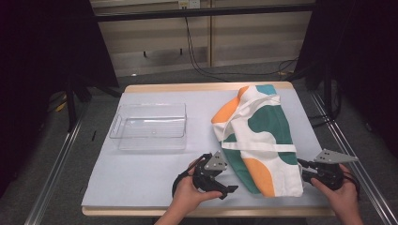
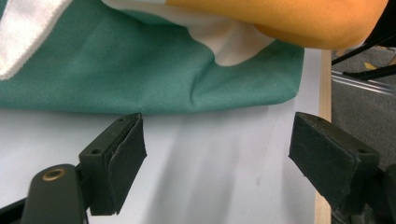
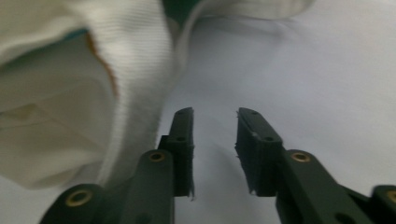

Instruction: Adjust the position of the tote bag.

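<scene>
Fabric in white, green and orange, a tote bag, lies flat on the pale mat between the two tools. Left gripper sits just off the bag's near left edge, held in the person's left hand. In the left gripper view its jaws stand wide apart over bare mat, and the bag's green hem runs straight across ahead of them, close to the tips but not between the pads. Nothing is caught there. An orange patch of the cloth lies farther ahead and to the right of those jaws.

Right gripper rests at the bag's near right corner, in the right hand. In the right gripper view its jaws are drawn fairly close with a clear gap of mat showing between them. The bag's white edge lies just to the left of the left pad; the picture is blurred there, so whether cloth brushes that pad's outer face I cannot tell. No cloth is between the pads, so this tool grips nothing.

Beyond the left gripper, well apart from it and from the bag, a clear plastic bin stands on the mat.
</scene>
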